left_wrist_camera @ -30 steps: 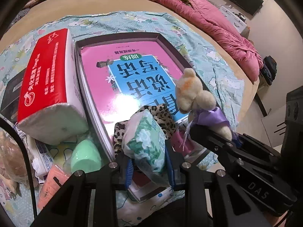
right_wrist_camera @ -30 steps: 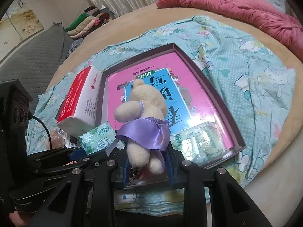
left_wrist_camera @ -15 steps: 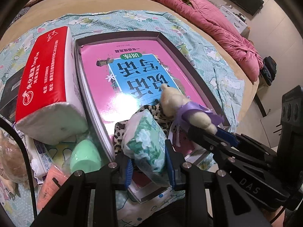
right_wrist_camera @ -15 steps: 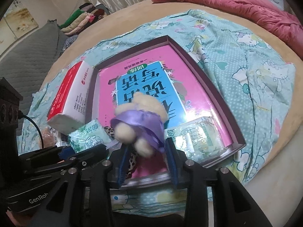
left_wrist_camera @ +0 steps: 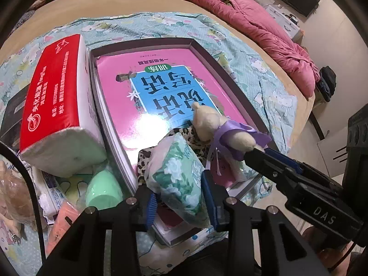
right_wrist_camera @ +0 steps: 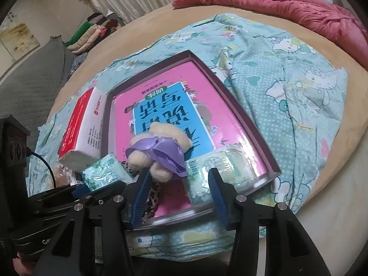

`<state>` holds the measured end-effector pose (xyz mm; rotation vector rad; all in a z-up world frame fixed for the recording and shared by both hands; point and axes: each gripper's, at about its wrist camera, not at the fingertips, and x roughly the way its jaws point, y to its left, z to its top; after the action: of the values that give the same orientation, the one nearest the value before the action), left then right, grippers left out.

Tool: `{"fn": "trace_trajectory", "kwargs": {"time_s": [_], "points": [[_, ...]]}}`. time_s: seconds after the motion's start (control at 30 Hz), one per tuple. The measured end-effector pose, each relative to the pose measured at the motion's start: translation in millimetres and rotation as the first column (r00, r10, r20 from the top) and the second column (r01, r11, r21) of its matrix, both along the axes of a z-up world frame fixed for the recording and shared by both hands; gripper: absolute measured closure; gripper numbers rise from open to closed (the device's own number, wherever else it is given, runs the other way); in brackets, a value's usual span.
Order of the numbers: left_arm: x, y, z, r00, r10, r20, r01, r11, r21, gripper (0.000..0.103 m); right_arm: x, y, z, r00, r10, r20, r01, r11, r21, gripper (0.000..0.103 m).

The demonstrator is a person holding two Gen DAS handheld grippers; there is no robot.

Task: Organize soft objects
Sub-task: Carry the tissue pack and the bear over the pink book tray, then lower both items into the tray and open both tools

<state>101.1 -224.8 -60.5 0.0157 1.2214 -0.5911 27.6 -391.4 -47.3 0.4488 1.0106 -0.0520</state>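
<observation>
A cream teddy bear in a purple dress (right_wrist_camera: 158,153) lies face down in the shallow dark box (right_wrist_camera: 250,124), on the pink and blue book (right_wrist_camera: 170,112). My right gripper (right_wrist_camera: 178,197) is open, jaws spread wide just behind the bear. The bear also shows in the left wrist view (left_wrist_camera: 218,130). My left gripper (left_wrist_camera: 181,201) is shut on a green flowered tissue pack (left_wrist_camera: 181,174), held above the box's near corner. A leopard-print cloth (left_wrist_camera: 193,140) lies under the bear. A second tissue pack (right_wrist_camera: 220,168) lies in the box.
A big red and white tissue pack (left_wrist_camera: 53,105) lies left of the box. A green egg-shaped thing (left_wrist_camera: 104,192) and other soft items lie near left. All rest on a teal cartoon cloth (right_wrist_camera: 287,92) on a bed, with a pink quilt (left_wrist_camera: 253,27) behind.
My right gripper lowered the teddy bear into the box, tipped it forward and opened its jaws off it. My left gripper still holds its tissue pack.
</observation>
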Motion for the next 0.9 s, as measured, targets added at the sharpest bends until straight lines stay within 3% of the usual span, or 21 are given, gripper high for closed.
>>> {"fn": "trace_trajectory", "kwargs": {"time_s": [0.43,0.9], "points": [[-3,3,7,1.0,-0.003,0.01,0.003,1.0,-0.002,0.041,-10,-12,4,0.999,-0.048,-0.008,0.049,0.999,0.018,0.042],[-6,18,13,1.0,0.018,0.002,-0.018,1.0,-0.018,0.031,-16,-18,16,0.997,-0.082,0.014,0.082,0.997,0.015,0.037]]}}
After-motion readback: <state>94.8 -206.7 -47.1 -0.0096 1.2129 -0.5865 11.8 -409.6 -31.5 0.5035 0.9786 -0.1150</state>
